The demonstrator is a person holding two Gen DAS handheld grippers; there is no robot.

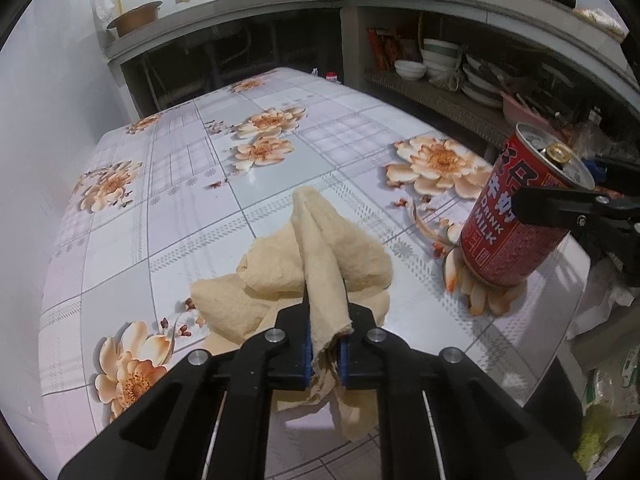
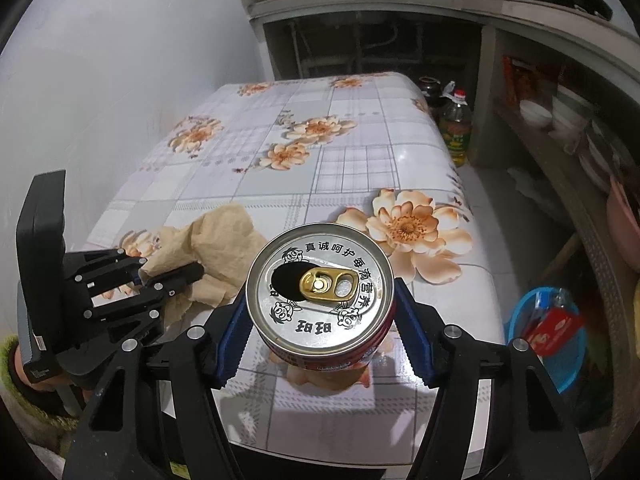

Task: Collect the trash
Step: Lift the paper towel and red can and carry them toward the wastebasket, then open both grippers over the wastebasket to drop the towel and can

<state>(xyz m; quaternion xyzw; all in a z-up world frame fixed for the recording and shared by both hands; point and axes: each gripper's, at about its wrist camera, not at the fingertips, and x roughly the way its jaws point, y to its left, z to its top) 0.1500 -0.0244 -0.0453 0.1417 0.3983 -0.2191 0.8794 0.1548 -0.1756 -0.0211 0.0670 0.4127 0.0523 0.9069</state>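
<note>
The left gripper [image 1: 325,344] pinches a fold of crumpled tan paper [image 1: 320,264] on the floral tablecloth [image 1: 180,184]. At right, the right gripper [image 1: 560,196] seemingly clasps a tilted red can [image 1: 516,216].

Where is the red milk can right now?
The red milk can stands upright near the table's front right edge, between the right hand-held gripper's fingers, right of the crumpled tissue.

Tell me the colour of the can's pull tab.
Gold. The pull tab on the can shows best in the right wrist view.
</note>
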